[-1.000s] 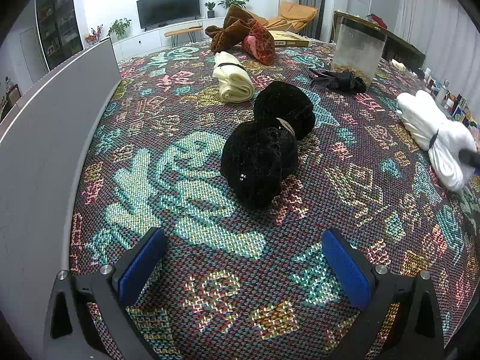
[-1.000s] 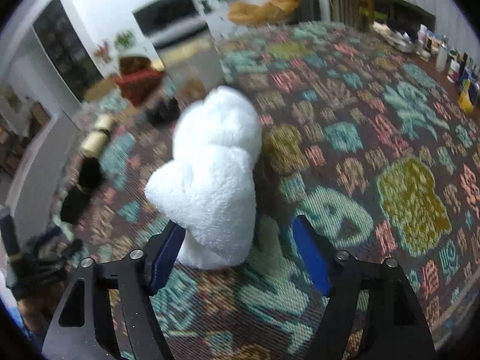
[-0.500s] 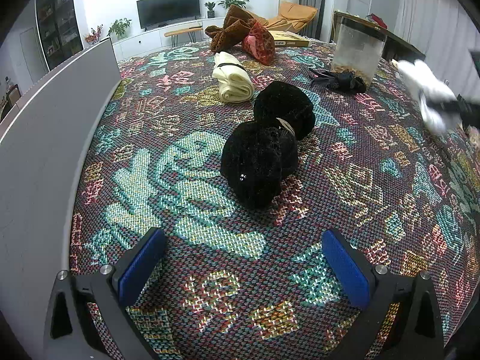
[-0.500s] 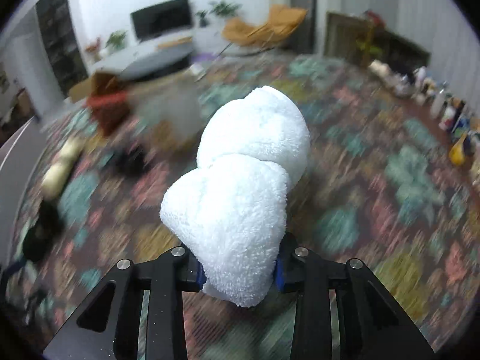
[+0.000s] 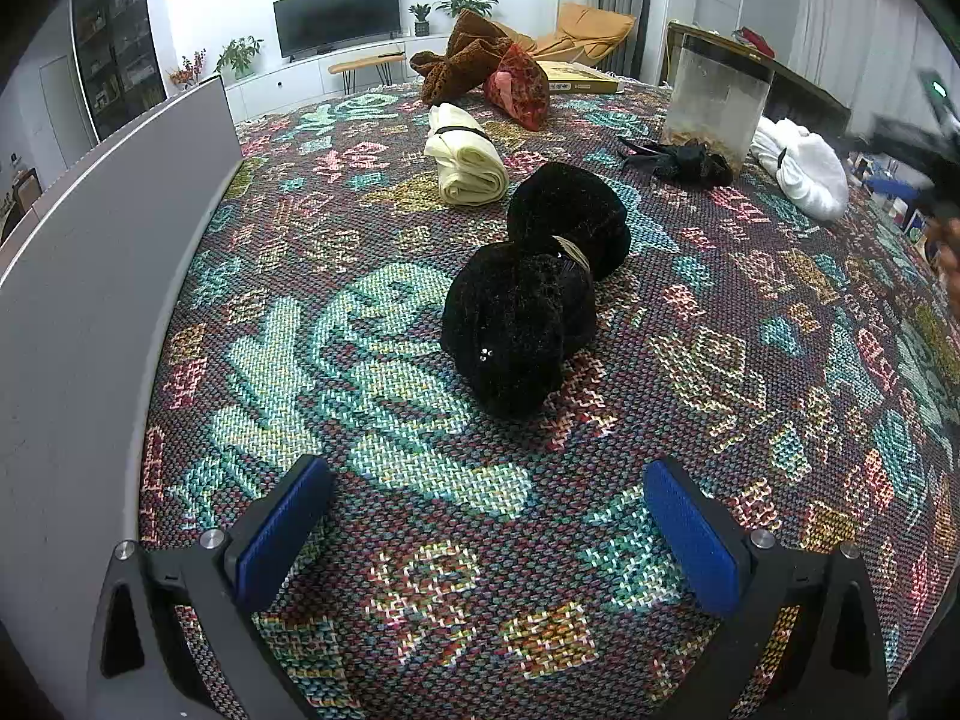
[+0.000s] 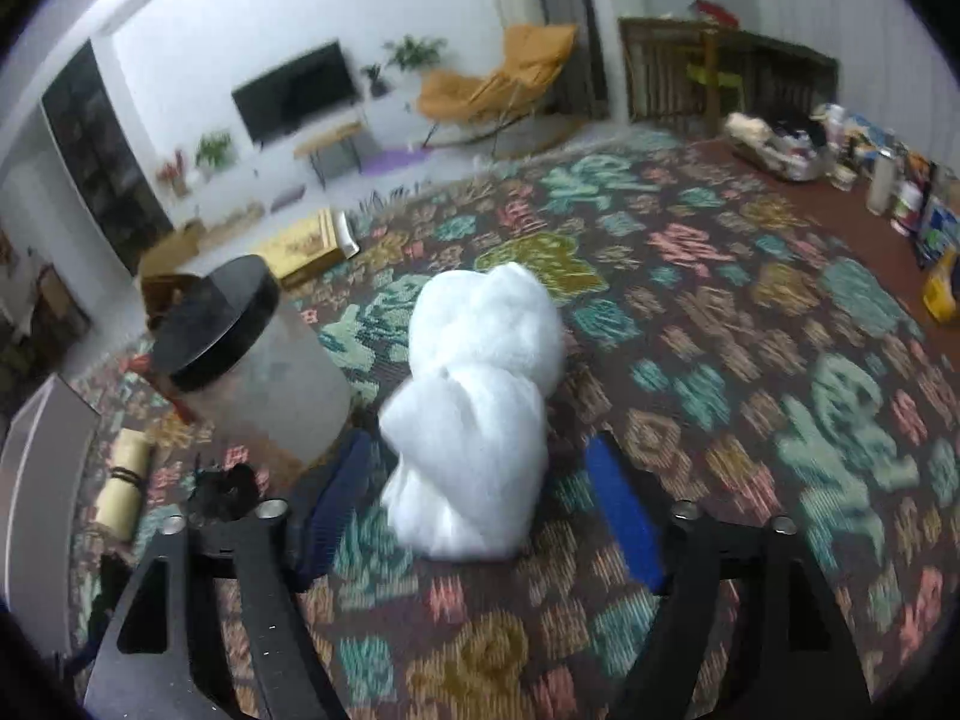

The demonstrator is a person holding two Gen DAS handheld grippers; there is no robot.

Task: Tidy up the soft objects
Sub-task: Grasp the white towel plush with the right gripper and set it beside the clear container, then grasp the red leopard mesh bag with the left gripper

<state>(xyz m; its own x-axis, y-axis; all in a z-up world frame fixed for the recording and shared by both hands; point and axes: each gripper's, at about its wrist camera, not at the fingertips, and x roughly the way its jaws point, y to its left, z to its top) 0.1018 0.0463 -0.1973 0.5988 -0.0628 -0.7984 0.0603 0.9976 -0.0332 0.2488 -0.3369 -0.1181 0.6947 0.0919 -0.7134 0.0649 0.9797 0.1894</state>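
A white fluffy bundle [image 6: 480, 408] lies on the patterned cloth beside the jar, between the pads of my right gripper [image 6: 480, 516], which is open and apart from it. It also shows in the left wrist view [image 5: 801, 165] at the far right. A black fuzzy bundle [image 5: 534, 288] lies mid-table ahead of my left gripper [image 5: 486, 531], which is open and empty. A cream rolled towel [image 5: 465, 156], a small black item [image 5: 684, 159] and a brown-and-red bundle [image 5: 480, 69] lie farther back.
A clear jar with a black lid [image 6: 252, 360] stands left of the white bundle, shown also in the left wrist view [image 5: 714, 102]. A grey panel [image 5: 90, 228] runs along the table's left edge. Bottles and clutter [image 6: 900, 198] line the far right. A yellow box [image 6: 300, 243] lies behind.
My right gripper carried the white bundle up and across to beside the jar, set it on the cloth and opened. My left gripper has not moved.
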